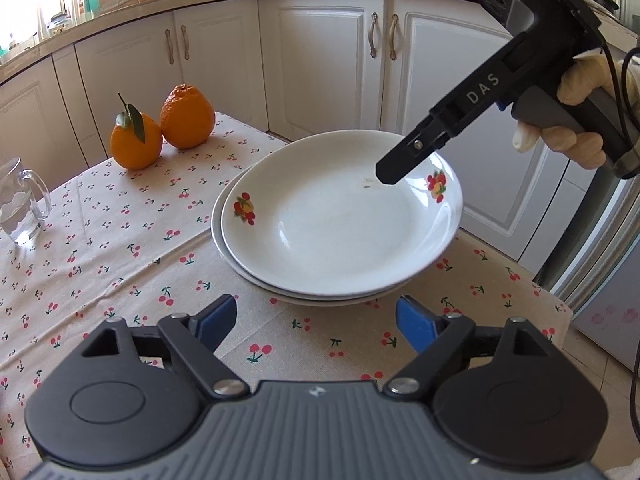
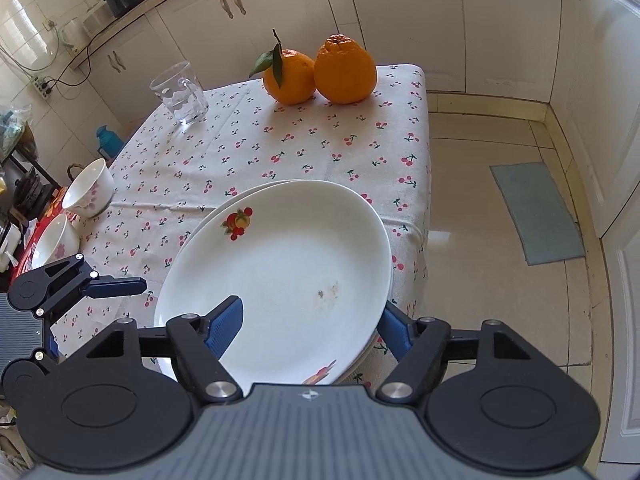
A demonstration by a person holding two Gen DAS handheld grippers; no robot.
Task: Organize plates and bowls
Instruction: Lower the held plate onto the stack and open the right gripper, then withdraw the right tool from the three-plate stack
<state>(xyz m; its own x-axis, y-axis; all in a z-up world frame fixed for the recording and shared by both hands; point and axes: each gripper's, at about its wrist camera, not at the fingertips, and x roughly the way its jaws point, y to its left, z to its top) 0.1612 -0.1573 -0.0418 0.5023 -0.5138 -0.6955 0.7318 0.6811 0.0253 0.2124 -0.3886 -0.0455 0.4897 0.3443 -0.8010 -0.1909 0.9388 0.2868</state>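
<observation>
Two plates (image 2: 280,264) sit stacked at the surface's (image 2: 280,148) 5 o'clock edge. Two bowls (image 2: 86,188) wait unstacked at 9 o'clock. Right hand-held gripper (image 2: 308,328) straddles the top plate's rim, fingers apart; left hand-held gripper (image 1: 316,324) is spread, empty.

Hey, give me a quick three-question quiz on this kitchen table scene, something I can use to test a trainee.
1. True or false: the two round oranges on the cherry-print tablecloth touch each other.
2. How many white ceramic plates with fruit decals are stacked? A one, B two, C four.
3. Fill in: the left gripper, just short of the stack, has its jaws ____.
Key: 1 true; 2 B; 3 open.
</observation>
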